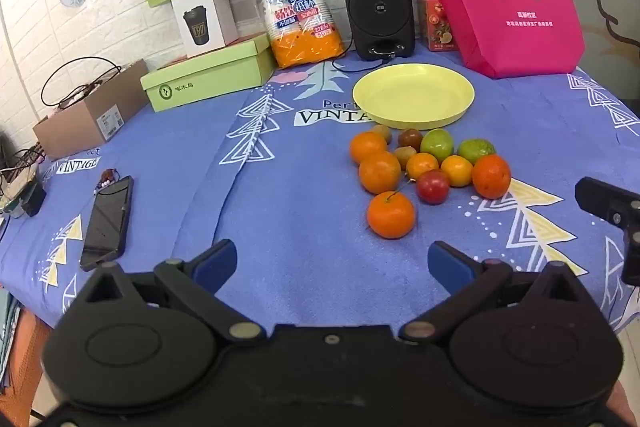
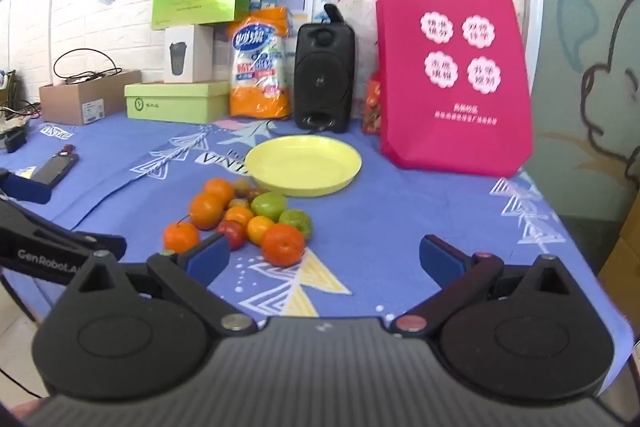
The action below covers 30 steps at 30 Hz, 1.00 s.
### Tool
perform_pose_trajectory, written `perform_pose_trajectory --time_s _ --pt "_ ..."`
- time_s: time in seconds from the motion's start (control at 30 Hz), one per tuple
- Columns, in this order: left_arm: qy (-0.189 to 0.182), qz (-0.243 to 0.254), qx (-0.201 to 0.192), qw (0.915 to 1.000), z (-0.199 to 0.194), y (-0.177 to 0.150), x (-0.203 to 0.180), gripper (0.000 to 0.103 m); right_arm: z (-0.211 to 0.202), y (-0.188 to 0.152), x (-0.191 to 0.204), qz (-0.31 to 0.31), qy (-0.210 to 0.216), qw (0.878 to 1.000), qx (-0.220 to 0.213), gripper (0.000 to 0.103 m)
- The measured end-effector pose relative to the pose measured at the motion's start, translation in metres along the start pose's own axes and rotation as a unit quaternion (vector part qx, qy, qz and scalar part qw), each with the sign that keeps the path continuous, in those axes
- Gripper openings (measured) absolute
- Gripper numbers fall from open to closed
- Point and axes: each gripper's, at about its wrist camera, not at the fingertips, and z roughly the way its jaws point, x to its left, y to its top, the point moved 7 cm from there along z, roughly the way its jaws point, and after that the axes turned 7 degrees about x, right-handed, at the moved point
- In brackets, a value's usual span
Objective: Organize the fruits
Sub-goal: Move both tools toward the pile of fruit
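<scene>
The left gripper and the right gripper both hang over the near edge of the table with fingers spread wide and nothing between them. The fruits, oranges, green ones and small red ones, lie bunched on the blue cloth toward the table's middle. Just behind them, toward the far edge, sits the yellow plate, with nothing on it.

Left gripper held low and level, blue-padded fingers spread wide with nothing between, right gripper alongside it, likewise level, fingers wide apart and empty
</scene>
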Motion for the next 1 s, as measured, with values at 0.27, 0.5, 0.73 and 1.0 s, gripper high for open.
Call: perform_pose_trajectory --time_s 0.27,0.5,0.73,1.0 --pt "0.003 -0.001 0.011 0.9999 0.009 0.001 0.001 0.103 0.018 -0.007 -0.003 -0.008 -0.023 0.998 0.059 0.103" --pt "0.002 -0.001 0.020 0.9998 0.018 0.000 0.001 0.103 0.021 -0.016 -0.003 -0.020 -0.029 0.994 0.099 0.103" --pt "0.000 -0.001 0.030 0.9996 0.028 -0.001 0.001 0.103 0.023 -0.011 0.000 -0.017 -0.015 0.997 0.075 0.103" --pt "-0.004 0.000 0.039 0.9992 0.038 -0.003 0.000 0.103 0.027 -0.012 0.002 -0.026 -0.009 0.998 0.061 0.103"
